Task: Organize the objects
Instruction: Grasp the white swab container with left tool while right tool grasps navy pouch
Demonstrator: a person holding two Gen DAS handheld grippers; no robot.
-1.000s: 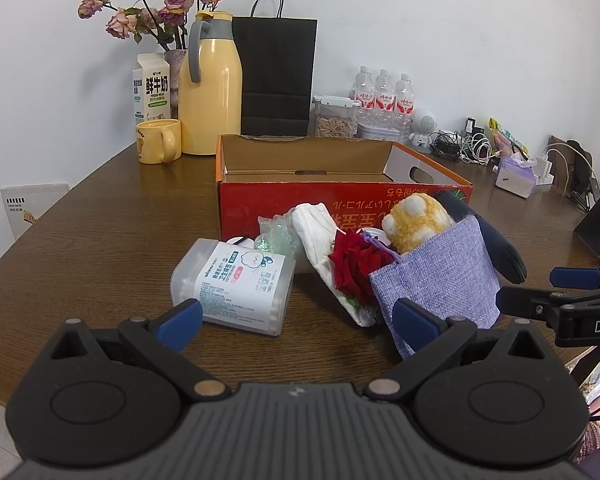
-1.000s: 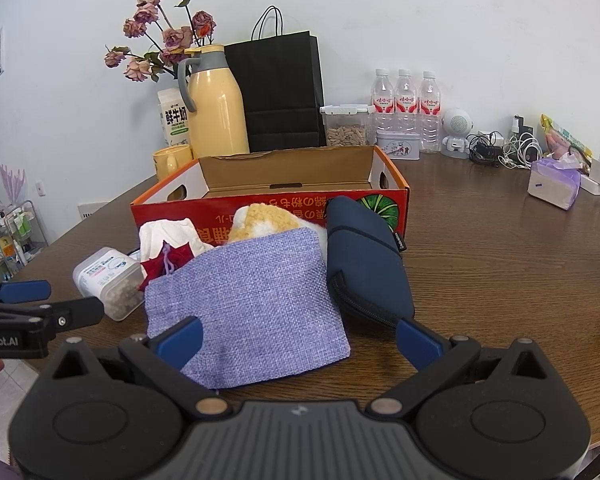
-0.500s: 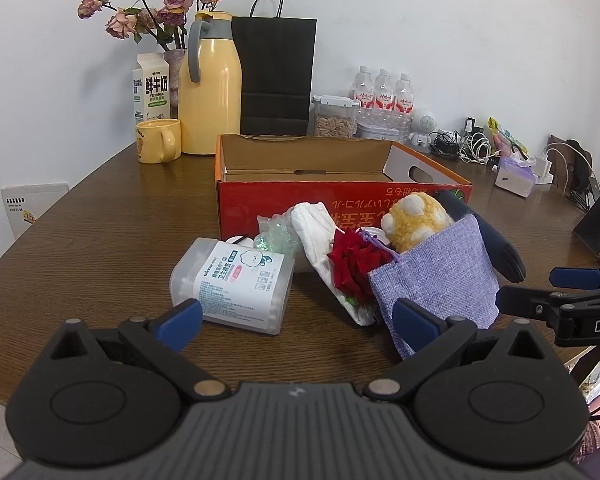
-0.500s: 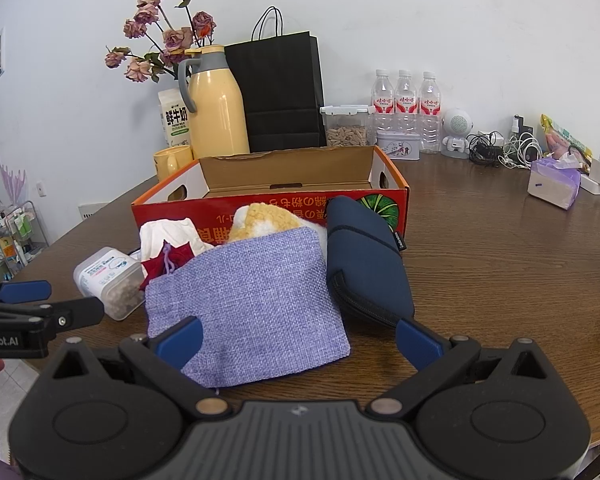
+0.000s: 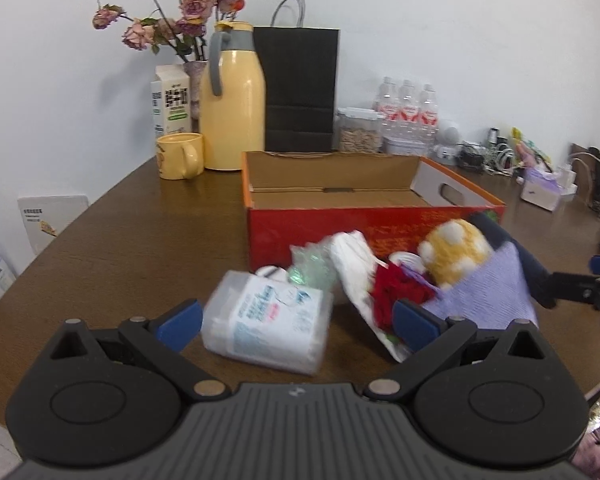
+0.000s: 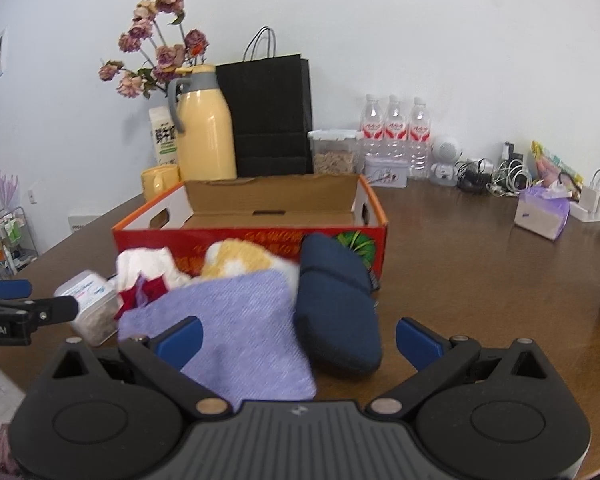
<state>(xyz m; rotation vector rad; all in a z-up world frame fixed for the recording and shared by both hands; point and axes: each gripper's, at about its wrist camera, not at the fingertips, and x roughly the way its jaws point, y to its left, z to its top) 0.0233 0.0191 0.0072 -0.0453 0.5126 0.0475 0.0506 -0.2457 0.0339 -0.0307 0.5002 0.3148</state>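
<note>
Your left claw [image 5: 296, 322] gaped wide around the plastic tub [image 5: 266, 322] (holding nothing). Your right claw [image 6: 298, 338] gaped empty over the lilac pouch [image 6: 240, 332] and navy case [image 6: 336, 312], near the worktop's [image 6: 480, 272] front edge, before the red box [image 6: 252, 236].

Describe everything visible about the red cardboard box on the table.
The red cardboard box is an open, shallow tray with plain brown cardboard inside and, as far as can be seen, nothing in it. Its outer front is red with printed characters and a green round graphic; the rim is orange, and the white end walls have cut-out hand holes. It sits flat on the brown table, in front of the black paper bag. Soft items crowd its front wall.
</note>
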